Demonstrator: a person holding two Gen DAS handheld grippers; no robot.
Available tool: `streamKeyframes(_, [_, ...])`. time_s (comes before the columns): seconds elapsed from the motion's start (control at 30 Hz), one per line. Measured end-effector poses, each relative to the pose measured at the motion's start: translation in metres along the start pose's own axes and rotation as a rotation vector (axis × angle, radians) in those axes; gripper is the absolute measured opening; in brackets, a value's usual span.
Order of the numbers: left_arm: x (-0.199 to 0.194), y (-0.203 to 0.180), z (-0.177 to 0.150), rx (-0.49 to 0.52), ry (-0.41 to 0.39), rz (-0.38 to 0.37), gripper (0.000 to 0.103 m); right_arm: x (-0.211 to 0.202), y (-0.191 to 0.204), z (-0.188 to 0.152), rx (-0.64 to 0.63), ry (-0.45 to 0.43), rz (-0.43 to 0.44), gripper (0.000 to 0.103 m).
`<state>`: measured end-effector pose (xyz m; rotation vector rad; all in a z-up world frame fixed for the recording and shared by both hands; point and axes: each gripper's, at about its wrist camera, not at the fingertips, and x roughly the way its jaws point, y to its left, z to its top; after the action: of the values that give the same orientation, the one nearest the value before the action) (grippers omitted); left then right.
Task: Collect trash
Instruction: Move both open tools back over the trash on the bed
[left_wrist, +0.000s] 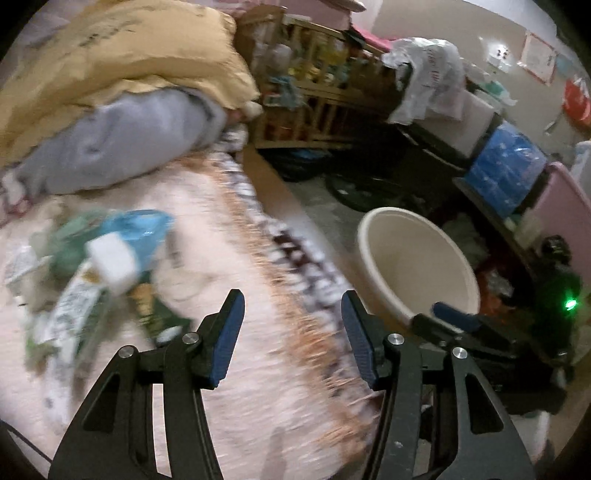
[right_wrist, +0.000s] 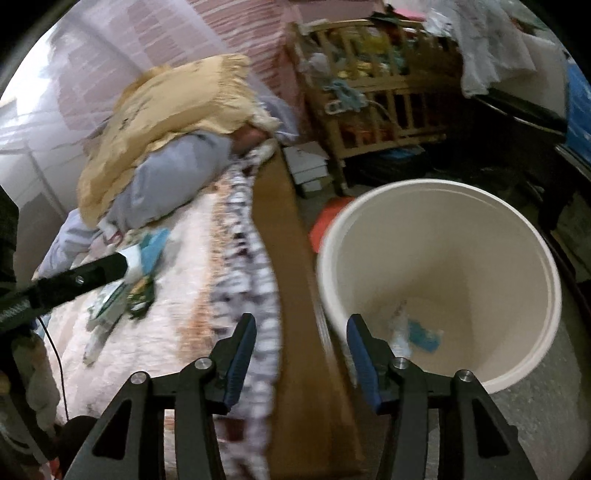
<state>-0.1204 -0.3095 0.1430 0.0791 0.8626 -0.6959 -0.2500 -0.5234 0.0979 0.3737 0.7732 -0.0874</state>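
Note:
A blurred pile of trash (left_wrist: 107, 266) lies on the pink bed cover: a blue wrapper, a white box and green-and-white packets. My left gripper (left_wrist: 291, 299) hangs open and empty over the cover, right of the pile. A cream bucket (left_wrist: 373, 236) stands on the floor beside the bed. My right gripper (right_wrist: 302, 319) is open and empty over the bed's wooden edge, its right finger by the bucket (right_wrist: 517, 236) rim. Blue and white scraps (right_wrist: 413, 332) lie in the bucket's bottom. In the right wrist view the left gripper's fingers (right_wrist: 107, 267) reach over the trash pile (right_wrist: 136, 291).
A yellow pillow (left_wrist: 122, 48) and grey bedding (left_wrist: 122, 144) fill the bed's head. A wooden crib (right_wrist: 384, 92) full of things stands behind the bucket. Dark furniture, a blue pack (left_wrist: 506, 166) and clutter crowd the floor to the right.

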Motion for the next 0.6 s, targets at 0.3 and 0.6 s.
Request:
streamKeyframes(0.3, [-0.03,0.037,-0.019,-0.013,-0.055,0.126,0.053,0.0,0.057,0.001,-0.062,-0.012,0.063,0.065])
streamKeyframes(0.6, [-0.06,0.066,-0.033,-0.027,-0.115,0.209,0.053,0.001,0.106,-0.002,-0.139,-0.01,0.088,0.065])
